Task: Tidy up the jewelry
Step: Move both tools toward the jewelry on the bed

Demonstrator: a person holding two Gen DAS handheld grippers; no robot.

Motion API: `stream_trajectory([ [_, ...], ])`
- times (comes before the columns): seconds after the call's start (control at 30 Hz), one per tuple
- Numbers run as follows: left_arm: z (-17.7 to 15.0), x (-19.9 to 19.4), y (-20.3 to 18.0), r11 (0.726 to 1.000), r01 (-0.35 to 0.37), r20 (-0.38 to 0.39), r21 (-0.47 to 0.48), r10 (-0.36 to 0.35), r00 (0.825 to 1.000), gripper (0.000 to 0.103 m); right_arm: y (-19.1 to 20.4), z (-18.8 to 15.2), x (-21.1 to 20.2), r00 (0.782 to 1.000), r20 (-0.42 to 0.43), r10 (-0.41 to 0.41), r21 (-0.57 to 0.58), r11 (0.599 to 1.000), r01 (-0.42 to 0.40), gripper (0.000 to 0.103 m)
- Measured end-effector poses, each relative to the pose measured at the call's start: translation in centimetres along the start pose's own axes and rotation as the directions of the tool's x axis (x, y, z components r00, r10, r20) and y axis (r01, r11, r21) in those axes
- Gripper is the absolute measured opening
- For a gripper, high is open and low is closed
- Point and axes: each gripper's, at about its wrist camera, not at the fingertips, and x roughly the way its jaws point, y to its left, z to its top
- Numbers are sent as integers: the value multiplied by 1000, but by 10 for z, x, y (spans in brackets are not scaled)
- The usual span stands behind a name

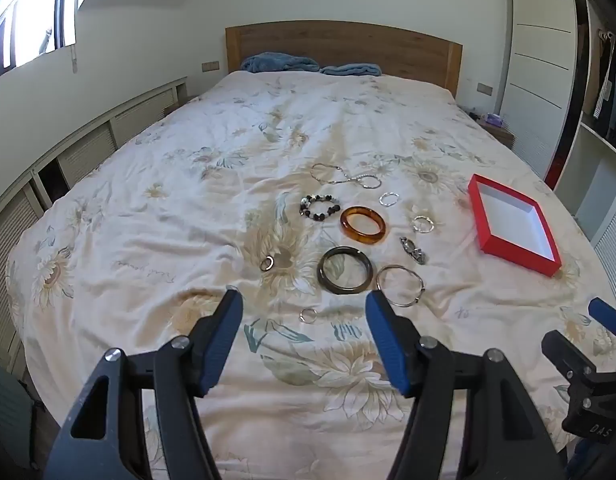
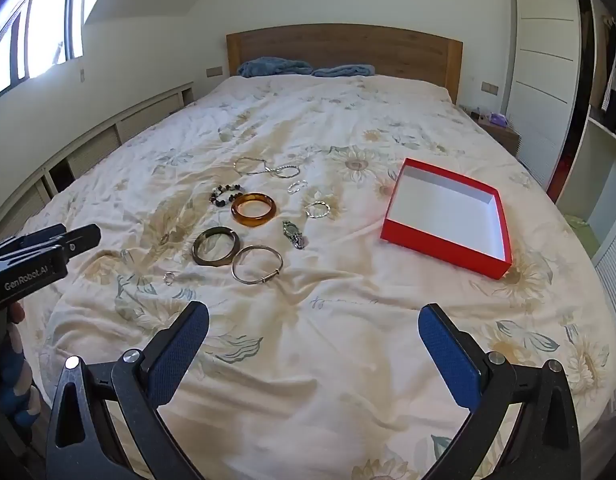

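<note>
Left gripper sits low in its frame, fingers spread wide with nothing between them, a small ring lying on the quilt in the gap. Mid-frame the jewelry is scattered: dark bangle, amber bangle, silver bangle. Right of them, the red box lies open, and the right gripper hangs spread and empty below it.
</note>
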Motion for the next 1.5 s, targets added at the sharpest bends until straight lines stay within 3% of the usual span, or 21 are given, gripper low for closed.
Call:
stream_trajectory([
  [0.23, 4, -7, 15, 999, -33, 21, -26, 33, 999, 62, 0, -5, -1, 1000, 25, 13, 5, 1000, -13, 103],
  [0.47, 0, 3, 19, 999, -42, -28, -1, 42, 999, 62, -5, 7, -8, 999, 22, 48, 25, 998, -49, 103],
  [0.83, -7, 20, 31, 1000, -20, -47, 16, 20, 999, 61, -11, 5, 21, 994, -10, 107, 38, 994, -106, 101],
  [1.1, -12, 50, 26, 999, 27, -82, 39, -24, 996, 58, -6, 3, 56, 984, -68, 166, 40, 986, -164, 88],
  [1.17, -13, 62, 24, 998, 46, -100, 46, -42, 994, 46, -4, 3, 69, 978, -91, 188, 44, 982, -185, 84],
  [1.23, -14, 77, 23, 996, 71, -131, 46, -64, 989, 41, -2, 2, 80, 973, -108, 203, 46, 979, -199, 80],
  [1.4, -17, 106, 18, 991, 123, -181, 51, -112, 977, 40, 1, 4, 114, 956, -161, 246, 66, 969, -238, 69],
  [1.5, -20, 120, 15, 989, 133, -212, 58, -118, 970, 40, 3, 7, 134, 947, -180, 268, 79, 963, -258, 67],
])
